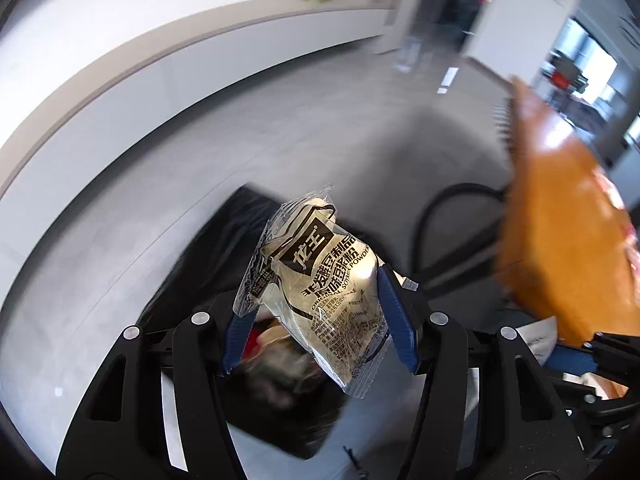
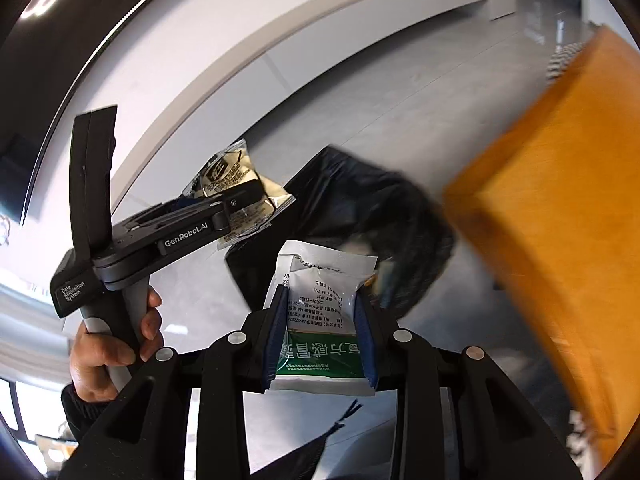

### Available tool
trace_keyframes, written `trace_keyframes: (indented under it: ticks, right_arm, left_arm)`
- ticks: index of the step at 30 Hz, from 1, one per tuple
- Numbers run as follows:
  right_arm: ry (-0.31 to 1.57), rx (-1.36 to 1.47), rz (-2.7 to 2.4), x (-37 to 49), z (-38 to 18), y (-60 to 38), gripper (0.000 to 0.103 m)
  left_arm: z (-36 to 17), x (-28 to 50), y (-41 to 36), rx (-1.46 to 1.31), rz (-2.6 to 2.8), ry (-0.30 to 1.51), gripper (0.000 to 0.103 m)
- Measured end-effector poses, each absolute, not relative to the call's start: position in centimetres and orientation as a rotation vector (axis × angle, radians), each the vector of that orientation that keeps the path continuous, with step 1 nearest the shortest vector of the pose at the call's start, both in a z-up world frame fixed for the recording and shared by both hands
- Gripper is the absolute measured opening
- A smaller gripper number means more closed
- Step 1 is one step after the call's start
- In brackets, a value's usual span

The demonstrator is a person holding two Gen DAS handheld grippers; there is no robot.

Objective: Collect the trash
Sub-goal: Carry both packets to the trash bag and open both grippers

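My left gripper (image 1: 316,312) is shut on a cream soy milk powder packet (image 1: 320,276) with black print, its blue pads pressing both sides. The packet hangs above a bin lined with a black trash bag (image 1: 228,236). My right gripper (image 2: 322,322) is shut on a white and green sachet (image 2: 320,304), held near the black trash bag (image 2: 352,204) on the floor. In the right wrist view the left gripper (image 2: 224,208) shows at the left with the cream packet (image 2: 228,184), held up by a person's hand (image 2: 108,344).
An orange wooden table edge (image 1: 560,216) fills the right side, blurred, and shows again as an orange table (image 2: 560,208). Grey floor (image 1: 280,128) and a white wall base curve behind. A black cable (image 1: 436,208) loops beside the bin. Some trash lies inside the bag.
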State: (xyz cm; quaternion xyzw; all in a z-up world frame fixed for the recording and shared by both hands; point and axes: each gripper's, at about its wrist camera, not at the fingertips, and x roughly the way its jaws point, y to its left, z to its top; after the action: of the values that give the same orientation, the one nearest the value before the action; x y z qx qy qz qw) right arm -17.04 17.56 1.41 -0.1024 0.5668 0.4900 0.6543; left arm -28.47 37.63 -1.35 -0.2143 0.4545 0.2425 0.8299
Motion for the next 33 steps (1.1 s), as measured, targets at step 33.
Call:
trace_keyframes:
  ticks: [33]
  right_arm:
    - [1.223,-0.104,0.937,-9.5,3.1,6.2,0.072]
  left_arm:
    - [0.0,-23.2,32.2,-0.492,0.404,0.963,0.097]
